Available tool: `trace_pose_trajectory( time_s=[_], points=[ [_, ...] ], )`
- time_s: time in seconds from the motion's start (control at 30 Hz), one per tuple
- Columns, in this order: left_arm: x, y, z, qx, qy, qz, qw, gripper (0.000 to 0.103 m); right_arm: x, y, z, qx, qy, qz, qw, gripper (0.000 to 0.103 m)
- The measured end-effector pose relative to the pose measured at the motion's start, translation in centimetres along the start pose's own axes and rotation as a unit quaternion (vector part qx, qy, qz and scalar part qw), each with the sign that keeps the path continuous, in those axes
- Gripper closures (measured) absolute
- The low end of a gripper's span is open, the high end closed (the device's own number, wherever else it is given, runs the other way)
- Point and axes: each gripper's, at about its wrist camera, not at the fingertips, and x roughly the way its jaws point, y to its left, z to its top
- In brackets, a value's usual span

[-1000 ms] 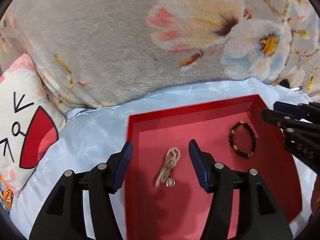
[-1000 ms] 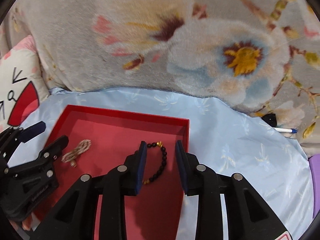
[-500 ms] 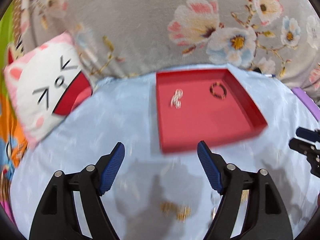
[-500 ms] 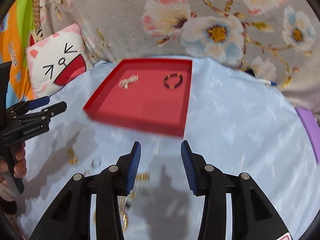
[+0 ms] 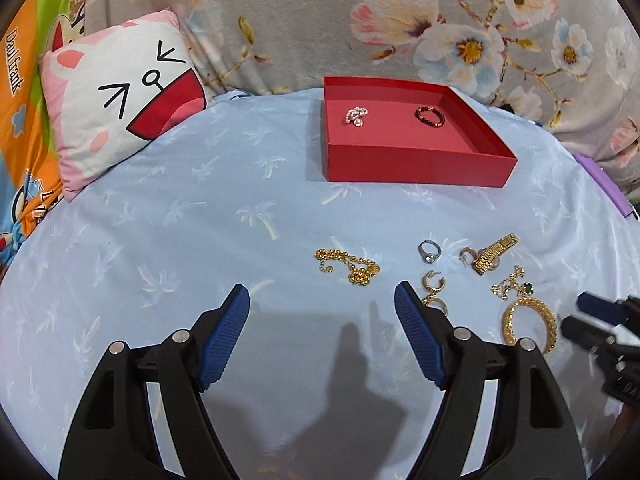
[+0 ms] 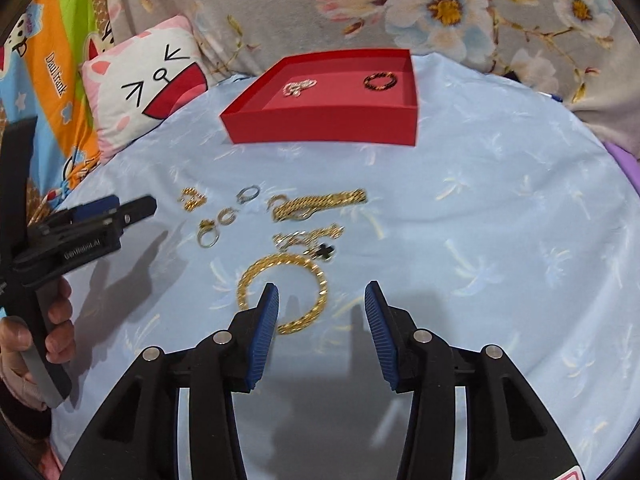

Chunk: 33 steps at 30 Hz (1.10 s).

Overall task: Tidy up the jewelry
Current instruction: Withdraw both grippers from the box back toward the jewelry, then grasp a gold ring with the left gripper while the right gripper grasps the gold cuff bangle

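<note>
The right gripper (image 6: 320,304), its blue-padded jaws part-way apart and opening with nothing pressed between them, hovers over the near arc of a large gold chain bangle (image 6: 282,292) on a pale blue bedspread (image 6: 500,240); its left pad overlaps the bangle's rim in the right wrist view, though contact cannot be confirmed. The left gripper (image 5: 322,312), jaws wide and empty, hangs just short of a gold bead bracelet (image 5: 352,266). Between the bangle and the red tray (image 6: 320,128) lies the remaining scatter: a flat gold link strap (image 6: 320,203), a thin chain with a dark clover charm (image 6: 312,242), a silver ring (image 5: 429,251) and gold hoop earrings (image 5: 433,285). The tray sits well beyond the scatter, against a floral blanket (image 5: 320,20), already holding 2 pieces, a pale pearl-like strand (image 5: 356,115) and a dark beaded bracelet (image 5: 429,115). A cartoon-face pillow (image 5: 120,92) lies to the tray's left. The bangle looks light and rigid enough to keep its shape, but its polished links are likely slippery; pinching across 1 section of the rim should hold best. The chains are limp and would bunch or dangle, so a gathered clump is the safer hold, while the ring and hoops are small and easily pushed into the soft cloth.
</note>
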Motion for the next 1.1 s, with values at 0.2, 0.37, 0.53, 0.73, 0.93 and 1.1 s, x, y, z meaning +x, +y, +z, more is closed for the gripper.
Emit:
trace_pose_trajectory(
  time_s=[0.2,0.37,0.53,0.73,0.93,1.1],
  points=[
    [-0.3,0.4,0.1,-0.007,-0.019,0.014,0.9997,0.019,0.2,2.7,-0.6,-0.04,-0.021,-0.019,0.999,0.034],
    [0.1,0.3,0.0,-0.002,-0.007,0.013,0.9999,0.019,1.1,3.1,-0.4,-0.04,-0.014,-0.032,0.999,0.032],
    [0.2,-0.2,-0.2,0.007,-0.005,0.01,0.9999,0.019,2.1,3.3,-0.3,-0.043,0.004,-0.039,0.998,0.032],
    [0.3,-0.8,-0.5,0.016,-0.003,0.004,0.9999,0.019,2.7,2.6,-0.3,-0.023,0.015,-0.035,0.999,0.048],
    [0.5,-1.3,-0.8,0.026,0.003,-0.004,0.9996,0.019,2.5,2.4,-0.5,-0.02,0.013,-0.034,0.999,0.048],
    [0.6,-2.3,-1.1,0.04,0.008,-0.036,0.9985,0.019,2.1,1.6,-0.6,-0.013,0.012,-0.036,0.999,0.048]
  ],
)
